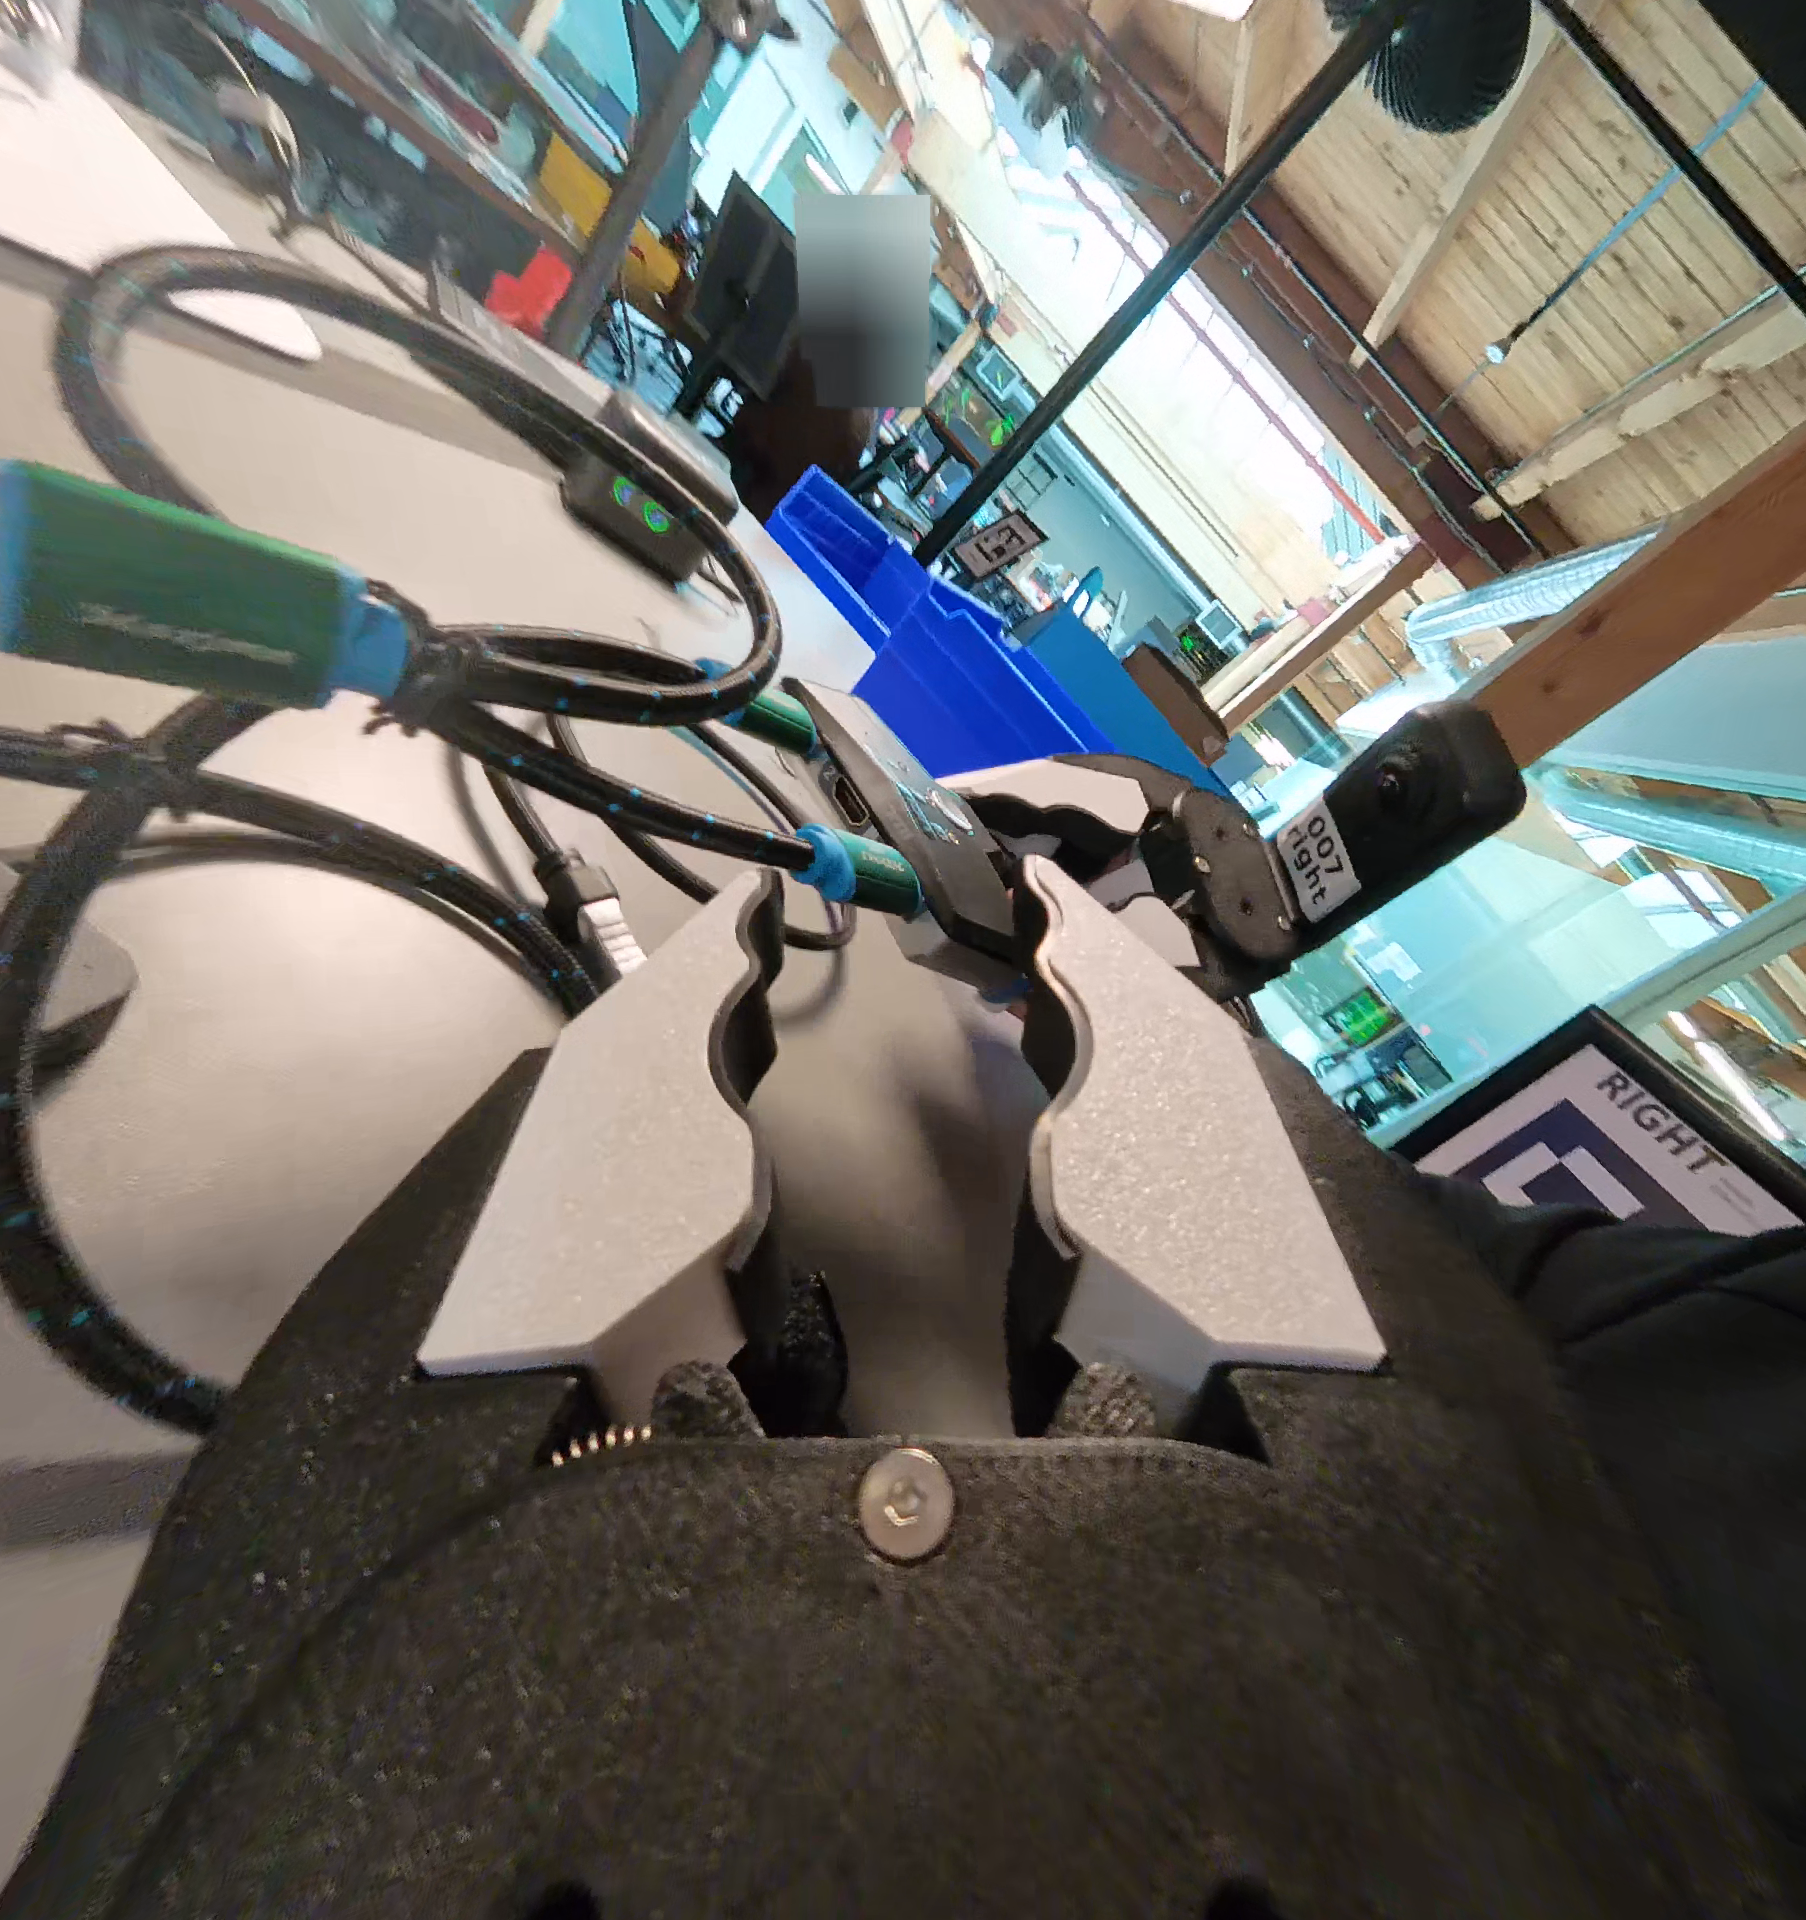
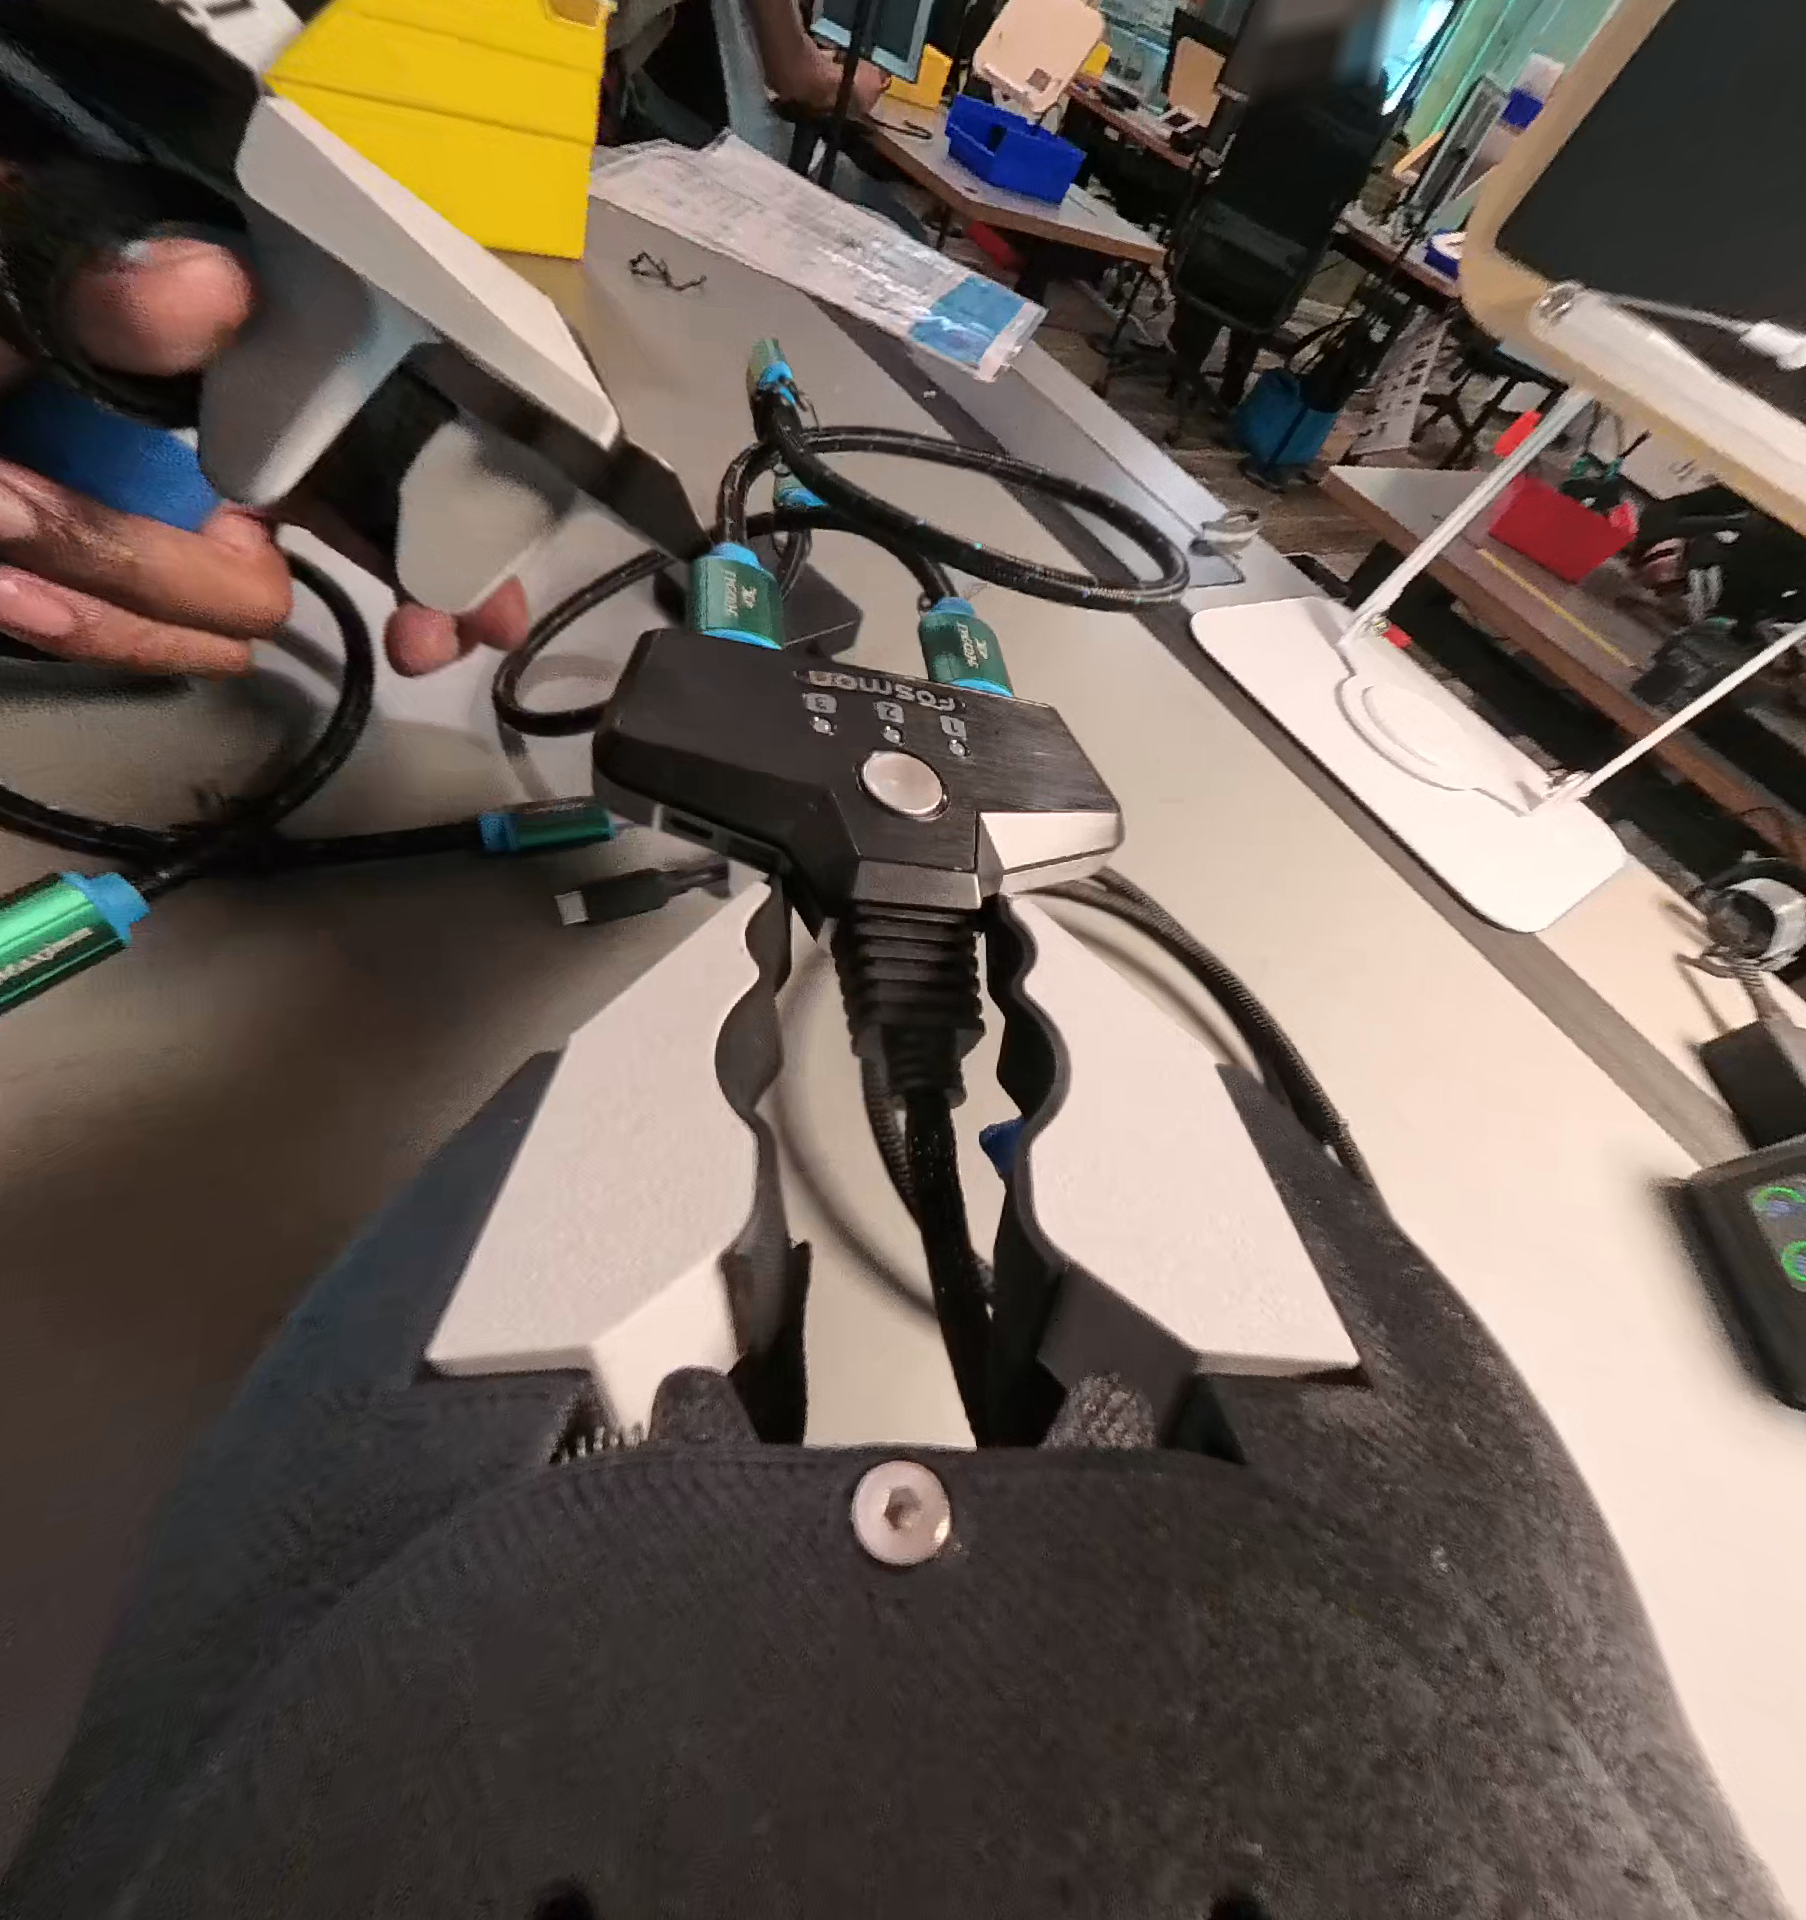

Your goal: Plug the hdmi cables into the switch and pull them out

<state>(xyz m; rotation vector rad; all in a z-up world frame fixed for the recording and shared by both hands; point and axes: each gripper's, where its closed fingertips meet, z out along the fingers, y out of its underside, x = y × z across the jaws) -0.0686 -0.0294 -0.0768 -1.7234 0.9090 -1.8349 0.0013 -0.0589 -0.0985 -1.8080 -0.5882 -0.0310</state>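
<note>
Grey plastic fingers of the right gripper [image 2: 888, 956] are clamped on the ribbed strain relief at the rear of the black switch [image 2: 837, 769], holding it just above the table [image 2: 1242, 935]. The switch's own braided lead runs back between the fingers.

Two green-and-blue HDMI plugs sit in the switch's far edge: one at left [image 2: 735, 603], one at right [image 2: 966, 649]. The side port facing the cam's left is free. A 3rd plug [image 2: 546, 826] lies loose on the table just beside that side; a 4th [image 2: 37, 945] lies further left near the frame edge. A small black connector [image 2: 618, 896] lies by the switch's near-left corner.

Left gripper [image 1: 894, 904]: fingers apart, nothing between them, tips close to the switch [image 1: 909, 821] and near a plugged-in green plug [image 1: 868, 871]. In the right cam it shows at upper left [image 2: 431, 416], w/ a hand [image 2: 120, 540] around its grip.

Braided black cables [image 1: 286, 904] loop across the table. A loose green plug [image 1: 161, 592] sits blurred and close to the left cam. Beyond: white lamp base [image 2: 1418, 748] and a small black device w/ green lights [image 2: 1803, 1247].
</note>
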